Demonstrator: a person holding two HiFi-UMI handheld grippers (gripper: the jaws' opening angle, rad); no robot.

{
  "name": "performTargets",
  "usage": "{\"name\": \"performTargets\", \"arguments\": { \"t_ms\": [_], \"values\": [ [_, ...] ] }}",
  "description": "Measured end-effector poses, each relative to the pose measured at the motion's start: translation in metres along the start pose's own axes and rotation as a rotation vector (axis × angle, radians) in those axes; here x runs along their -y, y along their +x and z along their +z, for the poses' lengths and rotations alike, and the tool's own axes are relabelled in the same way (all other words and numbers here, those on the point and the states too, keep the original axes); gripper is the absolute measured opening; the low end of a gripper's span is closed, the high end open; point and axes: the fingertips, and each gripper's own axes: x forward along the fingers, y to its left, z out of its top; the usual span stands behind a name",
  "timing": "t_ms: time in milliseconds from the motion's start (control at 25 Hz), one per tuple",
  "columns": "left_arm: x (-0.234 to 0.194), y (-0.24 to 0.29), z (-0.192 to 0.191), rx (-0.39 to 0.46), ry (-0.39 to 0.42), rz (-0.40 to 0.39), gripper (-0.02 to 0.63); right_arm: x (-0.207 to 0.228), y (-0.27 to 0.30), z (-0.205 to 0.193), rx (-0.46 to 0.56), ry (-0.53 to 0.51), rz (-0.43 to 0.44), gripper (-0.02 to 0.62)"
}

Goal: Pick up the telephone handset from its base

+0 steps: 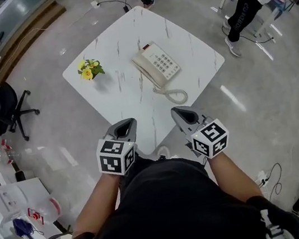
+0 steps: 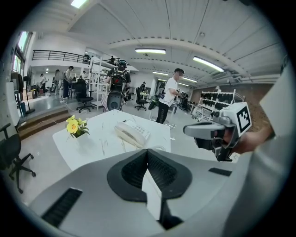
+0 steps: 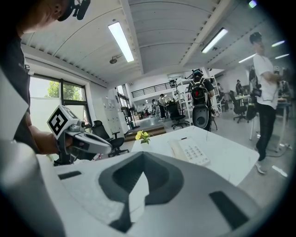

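Cream plastic telephone (image 1: 156, 65) on marbled white table (image 1: 120, 44); left claw (image 1: 124, 124), right claw (image 1: 180, 111) clenched empty.

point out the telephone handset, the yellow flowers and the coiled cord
telephone handset (image 1: 145, 73), head view, middle of its grip
yellow flowers (image 1: 88, 71), head view, on the blossoms
coiled cord (image 1: 176, 94), head view, on its curled loop

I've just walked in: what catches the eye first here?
A cream push-button telephone sits on the white marble-look square table, handset cradled, a yellow flower posy to its left. Nearer the camera, the left gripper and right gripper, each with a black-and-white marker cube, hover, jaws shut.
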Motion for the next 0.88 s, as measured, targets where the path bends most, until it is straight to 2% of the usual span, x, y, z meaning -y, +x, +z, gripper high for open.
{"name": "performTargets", "arguments": {
  "t_ms": [880],
  "values": [
    [-0.011,-0.001,0.007,0.027,-0.009,-0.003,0.002,0.002,0.01,0.007,-0.004,-0.049,-0.039,0.003]
  ]
}}
